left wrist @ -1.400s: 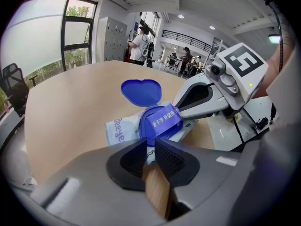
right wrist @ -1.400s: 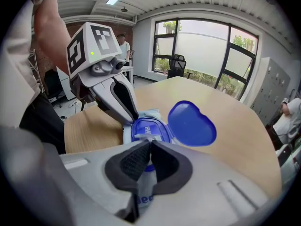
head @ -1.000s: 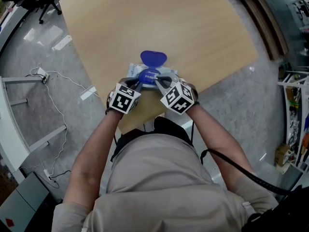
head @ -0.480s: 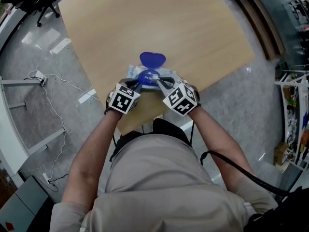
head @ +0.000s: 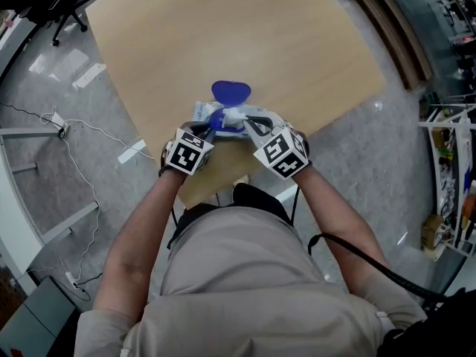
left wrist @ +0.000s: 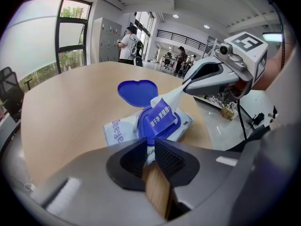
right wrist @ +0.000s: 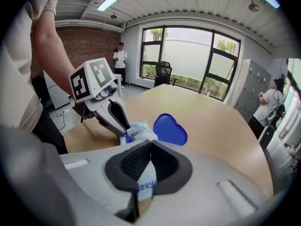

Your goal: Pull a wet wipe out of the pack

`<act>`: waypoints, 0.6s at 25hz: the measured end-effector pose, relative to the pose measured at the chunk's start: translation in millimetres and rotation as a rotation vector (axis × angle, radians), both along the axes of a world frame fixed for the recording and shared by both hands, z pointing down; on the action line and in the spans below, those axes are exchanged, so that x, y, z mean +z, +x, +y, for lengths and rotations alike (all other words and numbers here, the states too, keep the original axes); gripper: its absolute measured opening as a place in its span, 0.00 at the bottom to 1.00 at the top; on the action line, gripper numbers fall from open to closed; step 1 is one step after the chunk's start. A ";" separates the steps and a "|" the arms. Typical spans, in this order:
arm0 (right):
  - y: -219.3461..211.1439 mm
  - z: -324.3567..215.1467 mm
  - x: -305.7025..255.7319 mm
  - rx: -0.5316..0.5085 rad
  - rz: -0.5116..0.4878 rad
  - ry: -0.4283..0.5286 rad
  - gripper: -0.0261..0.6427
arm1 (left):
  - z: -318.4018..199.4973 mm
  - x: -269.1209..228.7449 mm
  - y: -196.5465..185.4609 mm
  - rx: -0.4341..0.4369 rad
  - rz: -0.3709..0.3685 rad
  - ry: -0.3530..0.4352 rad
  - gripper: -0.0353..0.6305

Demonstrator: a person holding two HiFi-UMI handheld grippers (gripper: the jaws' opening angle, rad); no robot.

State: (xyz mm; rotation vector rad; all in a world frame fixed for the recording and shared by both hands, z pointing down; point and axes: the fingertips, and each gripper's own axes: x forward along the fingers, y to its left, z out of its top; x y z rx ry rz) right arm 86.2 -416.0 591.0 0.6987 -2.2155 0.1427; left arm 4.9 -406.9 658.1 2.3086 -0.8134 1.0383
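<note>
Where the pack point(head: 202, 111) lies, a wooden table point(head: 245, 36) meets grey floor point(head: 372, 162).

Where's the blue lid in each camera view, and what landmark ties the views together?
Head view: lid near centre, in the upper third.
Left gripper view: just left of centre, slightly above the middle.
Right gripper view: just right of centre, below the middle.
Shared landmark: the pack it hinges on.
</note>
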 end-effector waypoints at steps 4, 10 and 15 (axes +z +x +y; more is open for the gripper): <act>5.6 1.5 -5.7 0.025 -0.004 0.011 0.05 | 1.5 0.3 1.1 0.009 0.002 0.004 0.14; 11.5 0.7 -21.6 0.067 -0.013 0.038 0.05 | 3.2 -1.3 -0.2 0.019 0.004 0.004 0.14; 17.3 0.5 -37.0 0.103 -0.021 0.067 0.05 | 3.8 -4.1 0.0 0.038 0.004 0.007 0.14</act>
